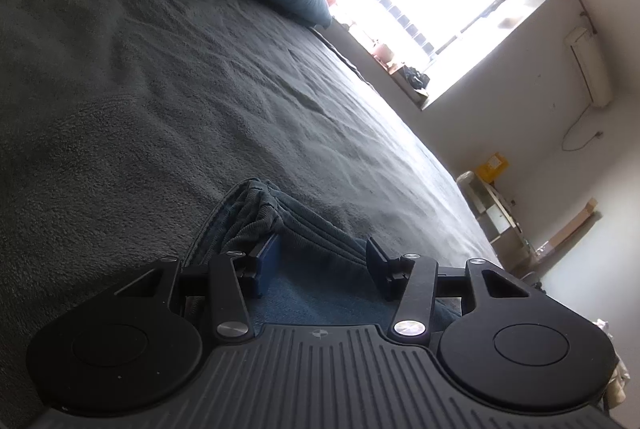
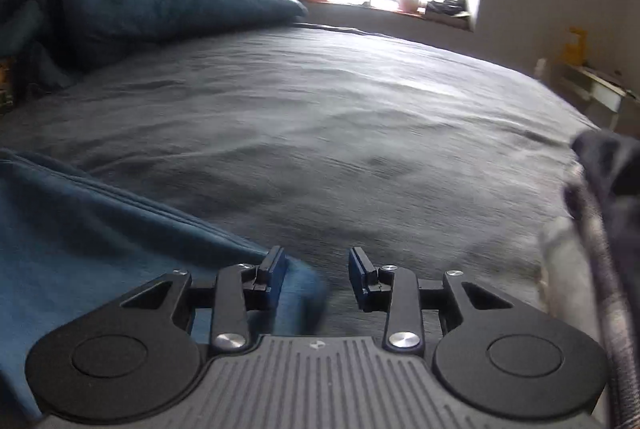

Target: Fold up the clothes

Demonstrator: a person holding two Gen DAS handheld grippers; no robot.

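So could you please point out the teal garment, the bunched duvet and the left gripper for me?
teal garment (image 1: 256, 213): left wrist view, on its ribbed cuff.
bunched duvet (image 2: 120, 1): right wrist view, on its rumpled top.
left gripper (image 1: 320, 261): left wrist view, midway between its open fingertips.

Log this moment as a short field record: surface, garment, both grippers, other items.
surface: grey textured bed cover
garment: blue ribbed-cuff fabric garment, lying on the bed
left gripper: jaws open, straddling the garment's bunched cuff
right gripper: jaws open, at the garment's edge, gripping nothing
other: dark teal crumpled duvet by the headboard; dark clothing pile at the right edge
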